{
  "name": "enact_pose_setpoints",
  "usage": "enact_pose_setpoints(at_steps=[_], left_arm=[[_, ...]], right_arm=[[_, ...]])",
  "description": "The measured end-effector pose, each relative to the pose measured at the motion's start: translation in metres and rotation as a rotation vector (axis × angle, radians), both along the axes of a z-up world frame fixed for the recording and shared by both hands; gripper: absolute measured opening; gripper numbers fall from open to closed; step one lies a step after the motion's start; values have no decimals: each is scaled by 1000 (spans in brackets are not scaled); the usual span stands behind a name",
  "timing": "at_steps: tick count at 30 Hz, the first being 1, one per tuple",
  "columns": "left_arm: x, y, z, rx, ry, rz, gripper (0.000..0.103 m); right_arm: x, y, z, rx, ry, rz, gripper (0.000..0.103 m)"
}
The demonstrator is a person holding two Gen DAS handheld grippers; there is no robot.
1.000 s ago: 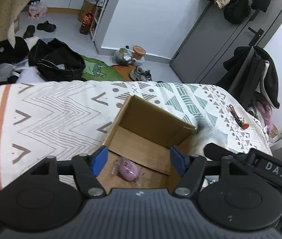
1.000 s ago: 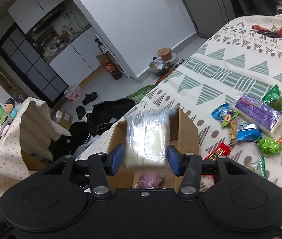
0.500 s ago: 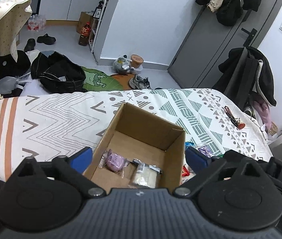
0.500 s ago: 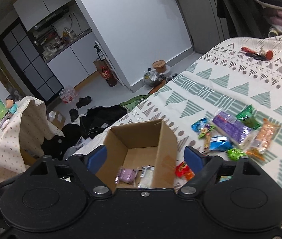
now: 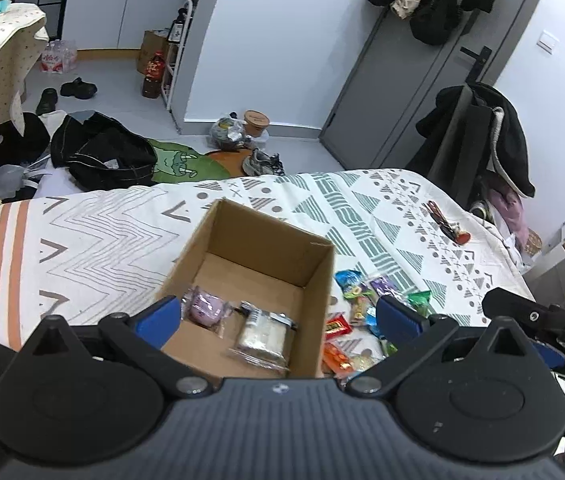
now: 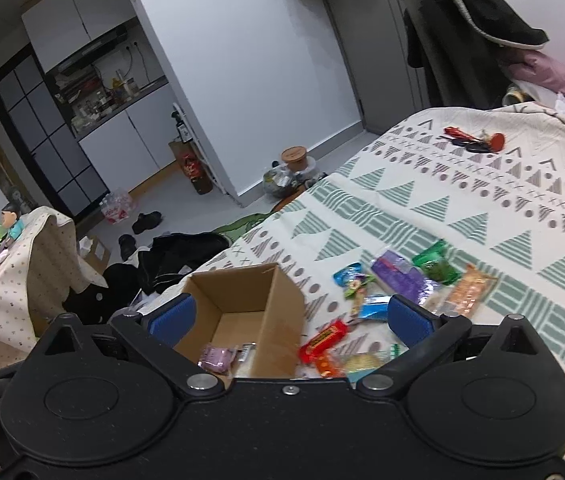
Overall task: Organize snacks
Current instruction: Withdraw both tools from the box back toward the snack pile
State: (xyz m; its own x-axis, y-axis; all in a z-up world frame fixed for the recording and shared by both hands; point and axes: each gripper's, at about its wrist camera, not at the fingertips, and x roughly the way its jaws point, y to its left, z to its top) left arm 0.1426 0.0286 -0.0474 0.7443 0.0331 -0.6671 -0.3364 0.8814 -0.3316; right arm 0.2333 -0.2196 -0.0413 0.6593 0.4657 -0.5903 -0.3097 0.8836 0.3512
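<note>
Cardboard, plain brown and open-topped, the box (image 5: 258,276) sits on the patterned bedspread (image 5: 82,232) and already holds two snacks: a pale purple wrapped packet (image 5: 206,310) at the box's 8 o'clock corner and a clear-wrapped pale block (image 5: 264,334) just beside it, toward 5 o'clock. By that count the sorting looks barely begun, since most of the snacks lie outside. A loose cluster of wrappers (image 6: 386,304) spreads over the bedspread at the box's 3 o'clock: a red bar (image 6: 322,340) nearly touching the box wall, orange and yellow packets below it, then blue, purple, green and orange-brown ones further out. The wrappers look thin, crinkly and glossy, likely light and slippery to pinch. The left gripper (image 5: 278,314) hovers above the box with its jaws spread wide and nothing between them. The right gripper (image 6: 290,318) hangs likewise empty and wide apart, looking over both box and cluster
</note>
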Motion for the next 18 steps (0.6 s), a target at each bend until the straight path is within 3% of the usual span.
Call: enact_pose_setpoints(at_steps=[18], left_arm=[[3, -53, 6, 72, 27, -71, 103]], right_arm=[[-1, -54, 2, -51, -13, -9, 103]])
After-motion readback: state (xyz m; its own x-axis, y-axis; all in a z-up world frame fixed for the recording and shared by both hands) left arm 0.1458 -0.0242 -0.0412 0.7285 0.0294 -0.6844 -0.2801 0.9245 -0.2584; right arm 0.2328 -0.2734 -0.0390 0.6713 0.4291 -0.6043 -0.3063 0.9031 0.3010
